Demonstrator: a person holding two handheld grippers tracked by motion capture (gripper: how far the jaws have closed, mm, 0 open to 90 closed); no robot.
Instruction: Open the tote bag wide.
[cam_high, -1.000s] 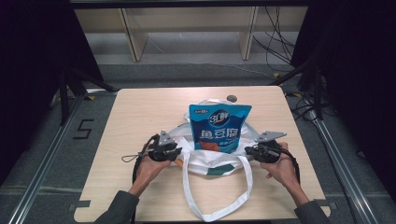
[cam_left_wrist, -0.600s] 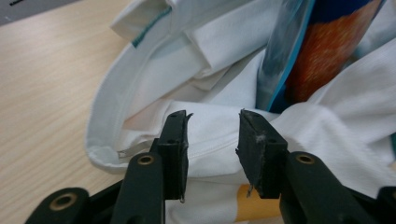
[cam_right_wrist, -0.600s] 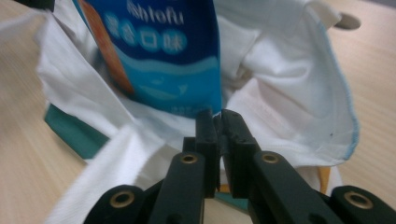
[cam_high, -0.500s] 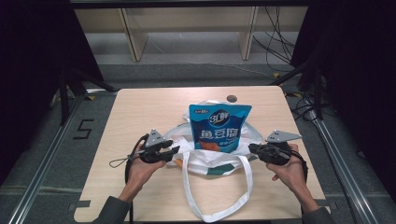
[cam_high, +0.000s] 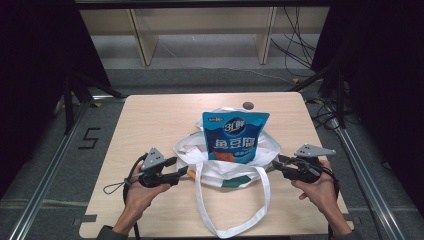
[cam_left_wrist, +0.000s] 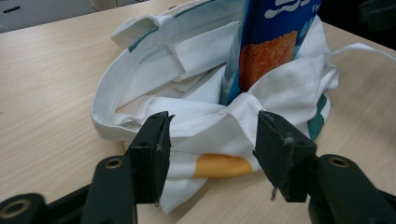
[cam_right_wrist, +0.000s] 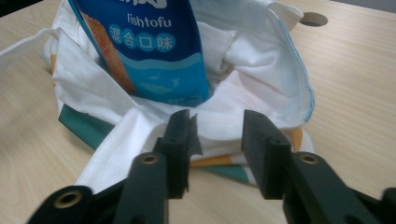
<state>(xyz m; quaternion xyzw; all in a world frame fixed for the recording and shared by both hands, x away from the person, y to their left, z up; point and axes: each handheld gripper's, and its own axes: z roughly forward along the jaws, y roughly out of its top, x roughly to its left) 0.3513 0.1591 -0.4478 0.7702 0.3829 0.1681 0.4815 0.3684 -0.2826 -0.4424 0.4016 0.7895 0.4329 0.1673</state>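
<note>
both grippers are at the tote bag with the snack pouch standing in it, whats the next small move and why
Probably draw both grippers back from the white tote bag. The left gripper and right gripper have just been opening, jaws now apart off the cloth, and the blue fish tofu pouch stands upright inside.

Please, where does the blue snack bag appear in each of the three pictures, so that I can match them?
High view: the blue snack bag stands at the centre of the table, inside the white tote bag.
Left gripper view: it rises at the top, right of the middle.
Right gripper view: it rises at the top, left of the middle.
Shared landmark: the white tote bag around it.
</note>
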